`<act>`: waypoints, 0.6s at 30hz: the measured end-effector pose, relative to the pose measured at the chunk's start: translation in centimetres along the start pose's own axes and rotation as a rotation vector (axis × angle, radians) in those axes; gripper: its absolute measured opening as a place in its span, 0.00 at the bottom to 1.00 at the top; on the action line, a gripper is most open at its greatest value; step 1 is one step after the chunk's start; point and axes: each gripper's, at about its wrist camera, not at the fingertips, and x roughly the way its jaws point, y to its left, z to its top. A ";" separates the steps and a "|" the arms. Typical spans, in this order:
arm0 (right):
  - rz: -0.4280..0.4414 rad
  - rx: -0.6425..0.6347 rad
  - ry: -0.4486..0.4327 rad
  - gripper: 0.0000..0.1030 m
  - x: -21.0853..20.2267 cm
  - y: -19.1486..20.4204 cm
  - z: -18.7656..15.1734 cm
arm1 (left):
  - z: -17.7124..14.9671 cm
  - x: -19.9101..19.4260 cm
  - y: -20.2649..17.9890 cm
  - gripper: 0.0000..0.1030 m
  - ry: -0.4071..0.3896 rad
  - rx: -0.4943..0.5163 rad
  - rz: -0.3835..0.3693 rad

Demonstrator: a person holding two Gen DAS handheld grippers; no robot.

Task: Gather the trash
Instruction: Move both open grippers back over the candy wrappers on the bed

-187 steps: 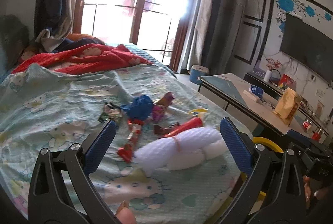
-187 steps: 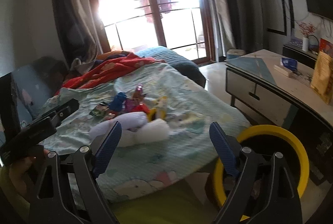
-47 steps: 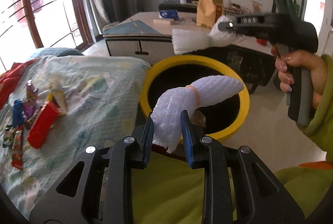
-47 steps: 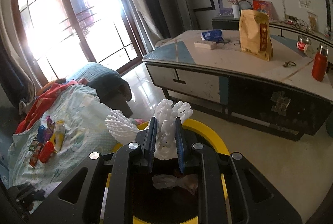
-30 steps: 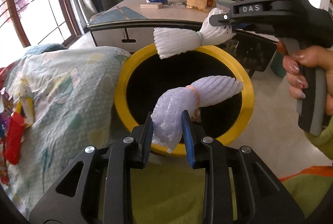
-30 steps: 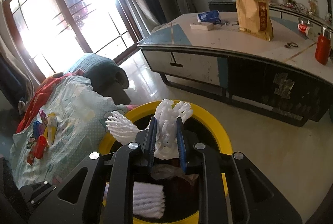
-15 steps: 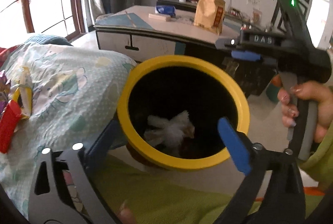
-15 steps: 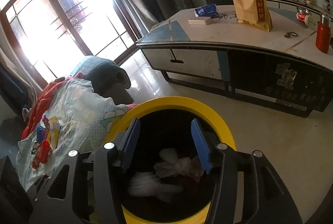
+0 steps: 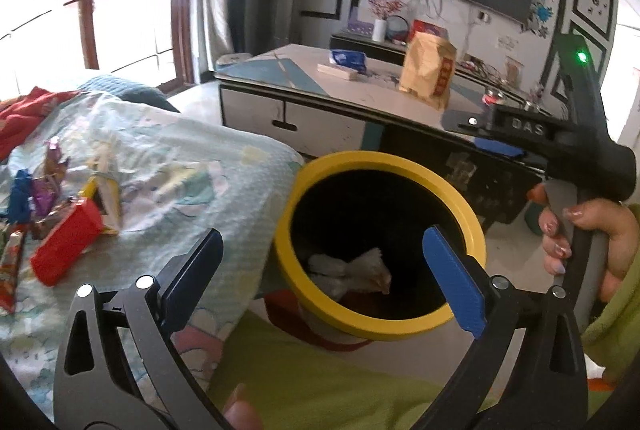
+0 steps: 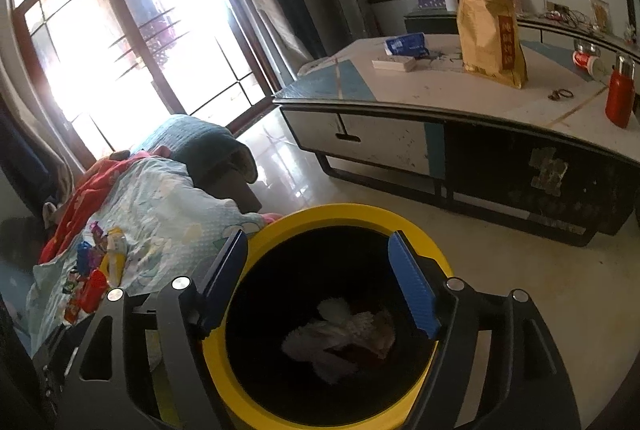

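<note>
The bed [image 9: 168, 166] under its pale printed sheet fills the left, with the low cabinet surface [image 10: 500, 98] across the floor. Between them stands the yellow-rimmed bin [image 9: 384, 166], white foam netting [image 10: 340, 330] lying at its bottom. The remaining wrappers [image 9: 60, 222] sit heaped on the sheet. The left gripper [image 9: 324, 270] hangs fully spread and empty; the right gripper [image 10: 320, 282] is empty above the bin, jaws opening. Next, swing back to the heap and pinch one wrapper cleanly, without snagging the sheet.

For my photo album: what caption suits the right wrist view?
Right gripper, jaws opening and empty, above a yellow-rimmed bin holding white foam scraps.
</note>
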 end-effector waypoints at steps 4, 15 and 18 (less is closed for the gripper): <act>0.020 -0.021 -0.020 0.69 -0.7 1.1 0.1 | 0.2 -1.1 1.0 0.89 -0.023 -0.020 0.042; 0.077 -0.095 -0.059 0.71 -2.6 4.8 -0.1 | 0.3 -4.6 4.1 0.89 -0.114 -0.064 0.149; 0.097 -0.109 -0.070 0.71 -3.2 5.9 -0.3 | 0.4 -5.4 5.0 0.89 -0.134 -0.080 0.172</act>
